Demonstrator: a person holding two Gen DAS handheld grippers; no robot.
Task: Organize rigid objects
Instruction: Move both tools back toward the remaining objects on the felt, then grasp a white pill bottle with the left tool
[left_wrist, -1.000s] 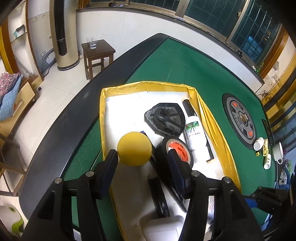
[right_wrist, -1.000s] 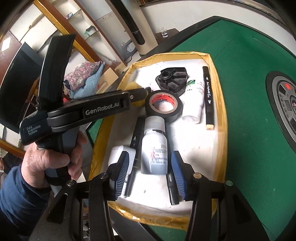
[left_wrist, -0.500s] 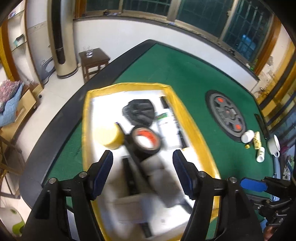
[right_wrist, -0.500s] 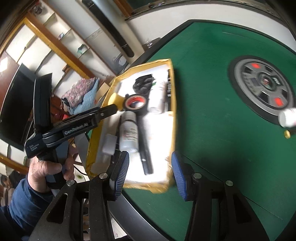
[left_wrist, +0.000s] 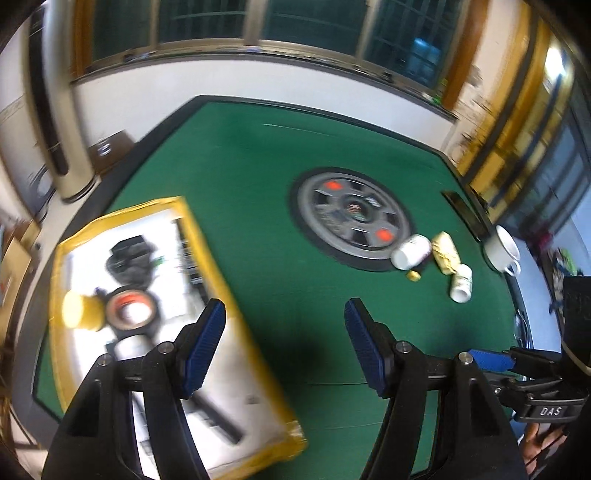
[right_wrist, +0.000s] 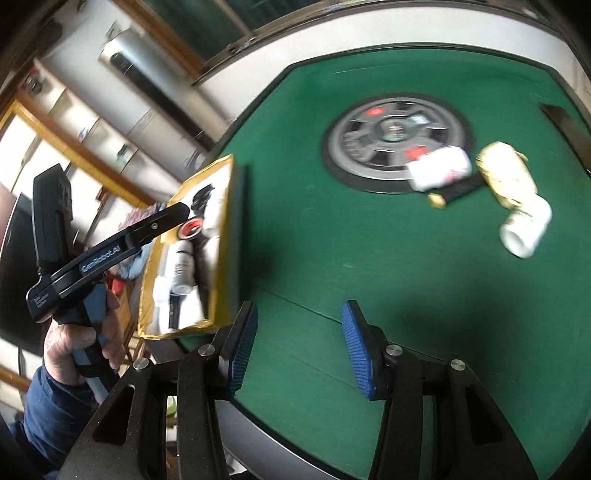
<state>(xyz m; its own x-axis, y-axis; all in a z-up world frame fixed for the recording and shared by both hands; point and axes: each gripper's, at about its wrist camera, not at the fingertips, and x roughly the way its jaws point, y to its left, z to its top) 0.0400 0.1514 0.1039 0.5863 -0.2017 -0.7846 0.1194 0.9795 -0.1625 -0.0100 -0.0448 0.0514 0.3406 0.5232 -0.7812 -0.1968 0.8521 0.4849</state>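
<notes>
A yellow-rimmed white tray (left_wrist: 225, 295) on the green table holds a yellow ball (left_wrist: 79, 310), a black tape roll (left_wrist: 129, 308), a black part (left_wrist: 129, 254), a white bottle and pens. It also shows in the right wrist view (right_wrist: 225, 236). My left gripper (left_wrist: 284, 343) is open and empty above the felt right of the tray. My right gripper (right_wrist: 299, 347) is open and empty above the table's near edge. Loose on the felt lie a white bottle (right_wrist: 439, 171), a yellowish wrapped object (right_wrist: 508, 177), a second white bottle (right_wrist: 526, 229) and a black pen with a gold cap (right_wrist: 456, 192).
A round grey panel (left_wrist: 352, 218) with red buttons sits in the table's middle. A white mug (left_wrist: 504, 253) stands at the right edge. A dark flat object (left_wrist: 465, 212) lies beyond it. The left gripper's body (right_wrist: 92, 258) shows in the right wrist view.
Both grippers have pulled back from the tray and swung right toward the loose bottles. The left let go of the yellow ball, which now lies in the tray.
</notes>
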